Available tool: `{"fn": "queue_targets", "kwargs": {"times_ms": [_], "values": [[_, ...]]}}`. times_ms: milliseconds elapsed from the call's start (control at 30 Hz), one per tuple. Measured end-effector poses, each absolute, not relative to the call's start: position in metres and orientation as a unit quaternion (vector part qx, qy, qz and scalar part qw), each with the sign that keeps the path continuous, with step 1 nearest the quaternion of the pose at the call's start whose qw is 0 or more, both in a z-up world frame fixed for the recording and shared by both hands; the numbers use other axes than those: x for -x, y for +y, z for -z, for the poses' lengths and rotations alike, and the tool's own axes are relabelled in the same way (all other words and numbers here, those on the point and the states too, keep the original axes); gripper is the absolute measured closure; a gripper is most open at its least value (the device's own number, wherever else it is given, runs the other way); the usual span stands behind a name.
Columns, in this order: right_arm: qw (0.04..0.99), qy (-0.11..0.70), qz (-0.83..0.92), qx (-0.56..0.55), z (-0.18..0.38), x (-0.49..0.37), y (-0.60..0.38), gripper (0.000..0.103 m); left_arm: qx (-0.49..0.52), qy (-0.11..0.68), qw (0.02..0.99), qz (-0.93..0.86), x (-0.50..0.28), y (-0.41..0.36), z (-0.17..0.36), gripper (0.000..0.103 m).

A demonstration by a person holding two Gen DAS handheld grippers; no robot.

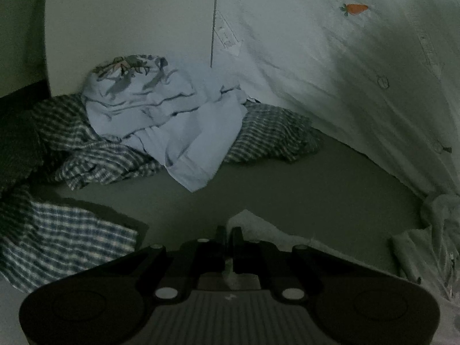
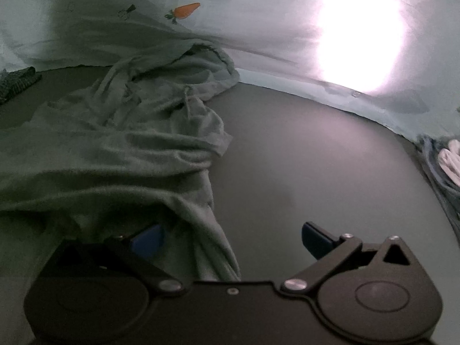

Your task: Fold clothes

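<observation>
crumpled terry garment [image 2: 120, 155], smooth tabletop [image 2: 302, 158]

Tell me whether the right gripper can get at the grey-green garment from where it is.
Probably yes: the right gripper stands open with a fold of the grey-green garment between its fingers, nothing blocking.

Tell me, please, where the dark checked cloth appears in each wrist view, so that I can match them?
Left wrist: the dark checked cloth lies left of middle, under a light blue garment.
Right wrist: only a dark corner shows at the far left edge, likely the same cloth.
Shared landmark: the carrot-print sheet hanging behind.
</observation>
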State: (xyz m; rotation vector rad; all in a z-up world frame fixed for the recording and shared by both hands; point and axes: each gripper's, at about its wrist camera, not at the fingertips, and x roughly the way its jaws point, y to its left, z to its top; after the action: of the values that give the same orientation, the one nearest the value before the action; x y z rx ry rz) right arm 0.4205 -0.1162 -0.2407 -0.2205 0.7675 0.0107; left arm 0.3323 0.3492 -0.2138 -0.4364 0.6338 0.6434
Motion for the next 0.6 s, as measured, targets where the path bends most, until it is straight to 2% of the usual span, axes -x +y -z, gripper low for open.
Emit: {"fn": "queue_targets", "kwargs": {"times_ms": [133, 367, 467, 533, 567, 600], "values": [[0.919, 0.372, -0.009, 0.129, 0.244, -0.433, -0.109, 0.0, 0.201, 0.313, 0.869, -0.327, -0.332, 0.353, 0.218, 0.101], [0.911, 0.373, 0.002, 0.176, 0.253, -0.451, -0.102, 0.0, 0.209, 0.332, 0.862, -0.322, -0.326, 0.364, 0.225, 0.099], [0.915, 0.364, 0.022, 0.171, 0.25, -0.453, -0.11, 0.0, 0.208, 0.337, 0.866, -0.304, -0.33, 0.363, 0.226, 0.084], [0.921, 0.357, 0.04, 0.152, 0.245, -0.451, -0.12, 0.0, 0.205, 0.342, 0.869, -0.292, -0.334, 0.361, 0.227, 0.064], [0.924, 0.353, 0.048, 0.136, 0.242, -0.448, -0.126, 0.0, 0.201, 0.343, 0.871, -0.288, -0.337, 0.36, 0.227, 0.058], [0.928, 0.35, 0.057, 0.119, 0.239, -0.445, -0.133, 0.0, 0.196, 0.344, 0.873, -0.285, -0.34, 0.36, 0.227, 0.047]]}}
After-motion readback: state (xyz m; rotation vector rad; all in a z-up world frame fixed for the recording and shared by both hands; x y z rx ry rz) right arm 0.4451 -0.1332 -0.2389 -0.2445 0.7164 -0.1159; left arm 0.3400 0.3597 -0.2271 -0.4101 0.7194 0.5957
